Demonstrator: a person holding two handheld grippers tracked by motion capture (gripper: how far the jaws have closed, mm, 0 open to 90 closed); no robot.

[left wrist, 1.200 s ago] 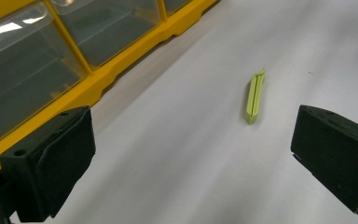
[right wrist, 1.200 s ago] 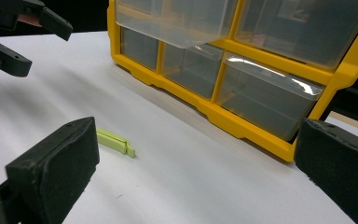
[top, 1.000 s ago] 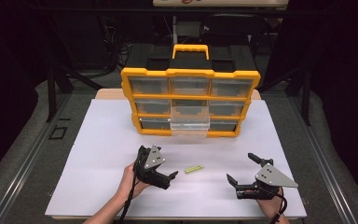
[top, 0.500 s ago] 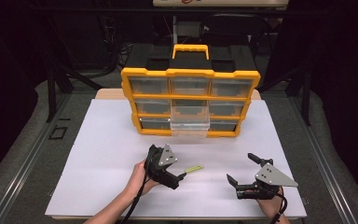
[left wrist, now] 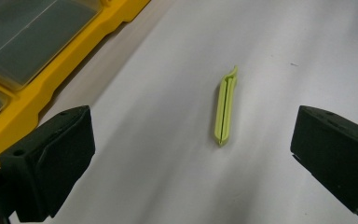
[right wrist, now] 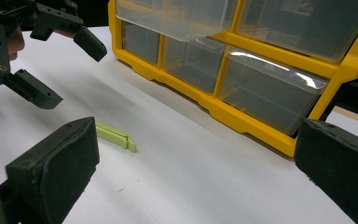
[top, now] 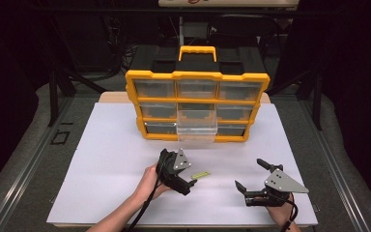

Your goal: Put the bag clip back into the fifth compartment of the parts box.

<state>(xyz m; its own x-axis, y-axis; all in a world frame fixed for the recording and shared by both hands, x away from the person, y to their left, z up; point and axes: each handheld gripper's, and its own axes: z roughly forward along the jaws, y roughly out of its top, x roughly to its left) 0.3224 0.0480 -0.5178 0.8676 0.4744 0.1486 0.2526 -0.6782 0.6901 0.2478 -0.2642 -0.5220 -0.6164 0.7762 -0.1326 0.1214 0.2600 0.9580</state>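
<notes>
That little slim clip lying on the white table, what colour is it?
Light yellow-green, clearest in the left gripper view.

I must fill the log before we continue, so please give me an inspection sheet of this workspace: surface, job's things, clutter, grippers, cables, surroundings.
Surface: white board, flat, on a table.
Job's things: small green strip lying flat on the board; yellow drawer cabinet behind it, its clear middle drawer pulled out.
Clutter: nothing seen.
Grippers: left gripper open, jaws either side of the strip, not touching it; right gripper open, holding nothing, apart from the strip.
Cables: black cable trails from the left gripper along the forearm.
Surroundings: dark, with black stands behind the table.
</notes>
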